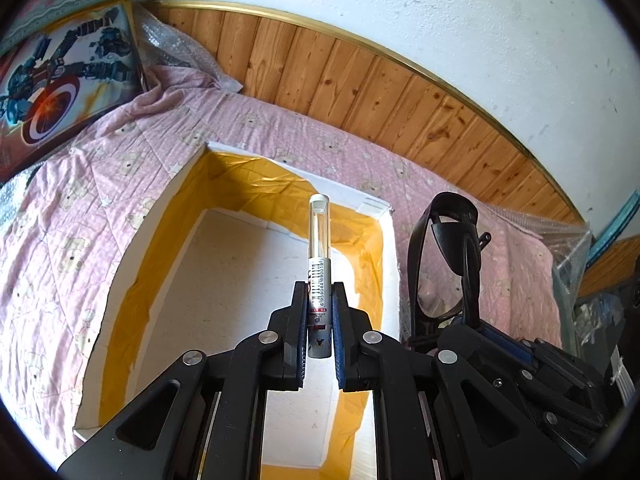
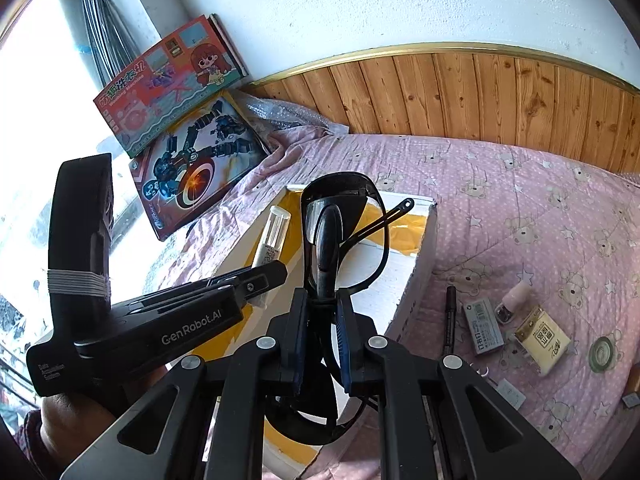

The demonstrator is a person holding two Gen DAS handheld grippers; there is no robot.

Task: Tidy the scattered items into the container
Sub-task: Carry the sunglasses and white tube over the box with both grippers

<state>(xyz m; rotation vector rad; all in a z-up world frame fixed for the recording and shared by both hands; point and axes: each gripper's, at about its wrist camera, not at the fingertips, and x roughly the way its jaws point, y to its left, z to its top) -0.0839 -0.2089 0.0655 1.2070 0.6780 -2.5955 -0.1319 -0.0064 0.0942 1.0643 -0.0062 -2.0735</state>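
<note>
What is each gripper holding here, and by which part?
Left gripper clamps a clear-capped tube by its labelled lower half. Right gripper clamps black glasses, folded, near the middle of the frame. Both hang over the box.

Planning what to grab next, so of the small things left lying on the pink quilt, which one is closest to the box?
The black pen, lying beside the white box; the staples box, little bottle and yellow pack sit farther right.

The box point(image 1: 132, 236) looked to be matt white foam with glossy yellow tape lining its walls, the tube point(image 1: 319, 240) had a clear glossy plastic cap over a paper-labelled barrel, the glasses point(image 2: 344, 232) were glossy black plastic, and the quilt point(image 2: 520, 208) was soft, matt, stitched pink cloth.
</note>
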